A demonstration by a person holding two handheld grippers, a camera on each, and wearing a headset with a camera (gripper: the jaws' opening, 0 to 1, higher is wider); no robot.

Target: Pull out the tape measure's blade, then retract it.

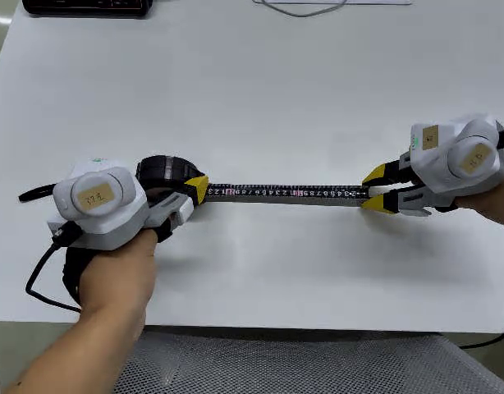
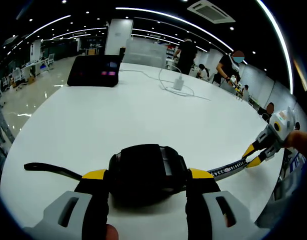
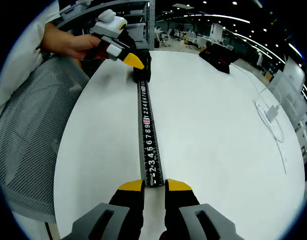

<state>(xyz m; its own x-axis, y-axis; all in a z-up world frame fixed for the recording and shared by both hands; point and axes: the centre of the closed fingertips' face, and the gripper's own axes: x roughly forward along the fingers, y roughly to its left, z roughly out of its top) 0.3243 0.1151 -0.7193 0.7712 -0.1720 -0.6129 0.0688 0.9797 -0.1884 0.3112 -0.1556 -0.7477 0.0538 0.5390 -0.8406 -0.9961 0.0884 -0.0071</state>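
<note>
The jaws of the left gripper (image 1: 194,190) are clamped on either side of the round black plastic tape measure case (image 1: 164,173). In the left gripper view the yellow tips press on its two flanks. The jaws of the right gripper (image 1: 372,190) are closed on the free end of the dark, white-numbered steel blade (image 1: 285,193), with the tip pinched between the yellow pads.

The case sits on the white table top (image 1: 252,98) at the left of the head view. The blade is drawn out of it and spans the gap between the two grippers just above the surface.

In the head view the blade's long axis runs straight from 9 o'clock to 3 o'clock, with the case at the 9 end and the right gripper at the 3 end. In the right gripper view the blade (image 3: 147,135) leads away from the jaws toward 12 o'clock, and the case lies dead ahead at its far end.

The pull-out looks done, so retraction is likely next. For that, the right gripper probably has to travel toward 9 o'clock along that same line, feeding the blade squarely into the case mouth while the left gripper anchors the case. Drifting off the axis could kink the blade.
</note>
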